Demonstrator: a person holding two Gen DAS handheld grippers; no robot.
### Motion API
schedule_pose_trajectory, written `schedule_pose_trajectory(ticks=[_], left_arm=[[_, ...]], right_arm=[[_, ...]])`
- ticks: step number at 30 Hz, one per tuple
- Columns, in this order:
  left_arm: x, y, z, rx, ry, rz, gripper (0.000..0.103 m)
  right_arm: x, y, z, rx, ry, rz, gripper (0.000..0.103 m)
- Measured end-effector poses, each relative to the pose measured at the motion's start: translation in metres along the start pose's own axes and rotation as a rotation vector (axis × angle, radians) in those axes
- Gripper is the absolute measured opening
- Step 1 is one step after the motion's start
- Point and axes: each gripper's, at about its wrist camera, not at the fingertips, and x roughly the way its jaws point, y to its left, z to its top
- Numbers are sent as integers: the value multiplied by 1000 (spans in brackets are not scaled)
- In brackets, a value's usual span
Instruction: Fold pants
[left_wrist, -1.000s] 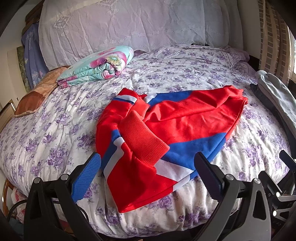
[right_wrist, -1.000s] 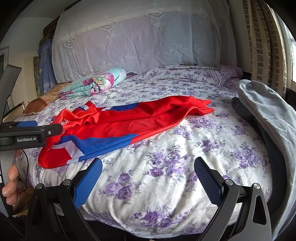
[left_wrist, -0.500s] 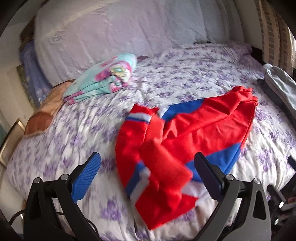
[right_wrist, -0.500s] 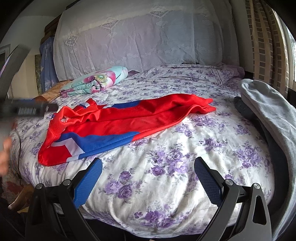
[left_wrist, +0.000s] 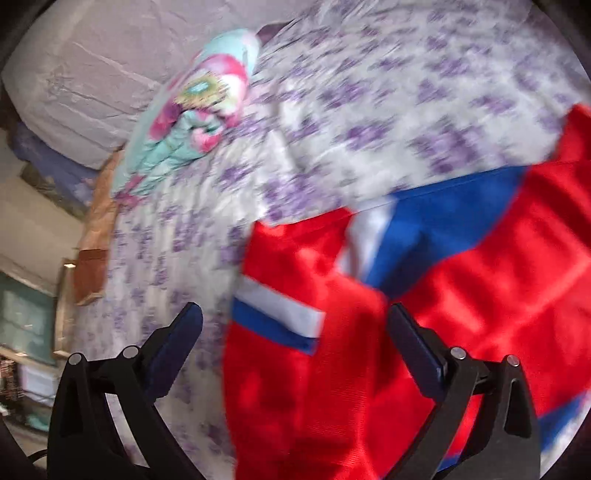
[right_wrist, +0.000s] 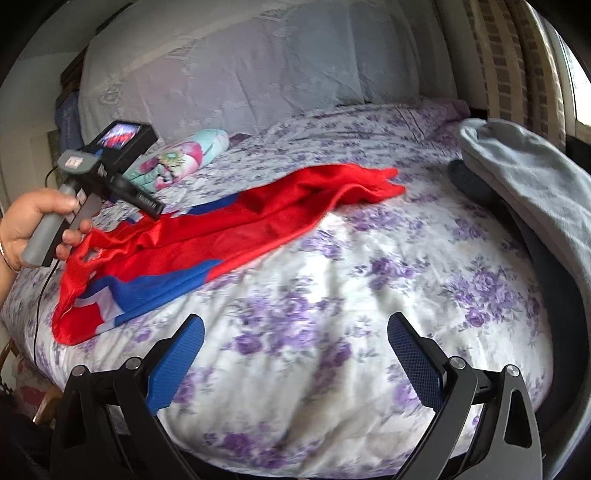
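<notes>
Red pants (right_wrist: 236, 229) with blue and white panels lie spread and rumpled across the flowered bed, waist end at the left, legs running toward the right. In the blurred left wrist view the pants (left_wrist: 424, 295) fill the lower right. My left gripper (left_wrist: 293, 328) is open and empty, close over the waist end with the striped edge between its jaws; its body also shows in the right wrist view (right_wrist: 110, 173), held by a hand. My right gripper (right_wrist: 295, 334) is open and empty above bare bedsheet near the front edge, apart from the pants.
A rolled floral quilt (right_wrist: 181, 158) lies behind the pants near the covered headboard (right_wrist: 240, 74). A grey garment (right_wrist: 532, 192) is draped at the bed's right edge beside a curtain (right_wrist: 517, 62). The bed's front edge (right_wrist: 295, 454) is close below me.
My left gripper has moved forward and down over the waist end of the pants, tilting its view. My right gripper has hardly moved. The pants lie as before.
</notes>
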Motion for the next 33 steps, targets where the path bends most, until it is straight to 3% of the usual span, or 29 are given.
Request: schedule_pose_trajectory(ticks=[1,4,7,8,11,14,15,18,21,24,26,27,28,30,32,33], left_arm=[[8,2,-5,3,26,12,90],[22,10,-21,8,83,-27,89],[6,-1,-26,54,43,-128,85],[2,-8,-26,86,32,-130,85],[1,-38,-23,190,13,-19,85],[22,-20,-13,101,91,-26,84],[26,-8,-11,67,99,-14,76],[46,37,-15,-25,157,-31,37],[48,79,-29,-108,161,-81,27],[50,164,-48,-303,123,-175,30],[68,205,-61,-393,121,-220,40],[78,219,-71,-421,137,-224,49],[96,233,-82,-454,185,-252,52],[107,239,-92,-483,218,-317,51],[102,241,-99,-482,168,-362,62],[95,240,-100,-477,136,-374,73]], right_arm=[[2,-2,0,3,1,0,100],[9,-8,1,14,6,0,100],[18,-9,0,19,27,11,100],[21,-8,0,15,35,18,100],[23,-1,1,-12,39,31,100],[15,-2,2,-21,13,18,100],[12,-2,2,-17,8,14,100],[9,-10,1,6,4,13,100],[9,-11,3,10,7,43,100],[11,-10,8,-7,1,62,100],[17,-13,16,-14,22,70,100],[19,-17,21,-8,29,66,99],[22,-23,28,7,35,58,99],[24,-43,50,54,11,27,100],[26,-61,78,67,-19,-30,100],[30,-68,92,62,-26,-52,100]])
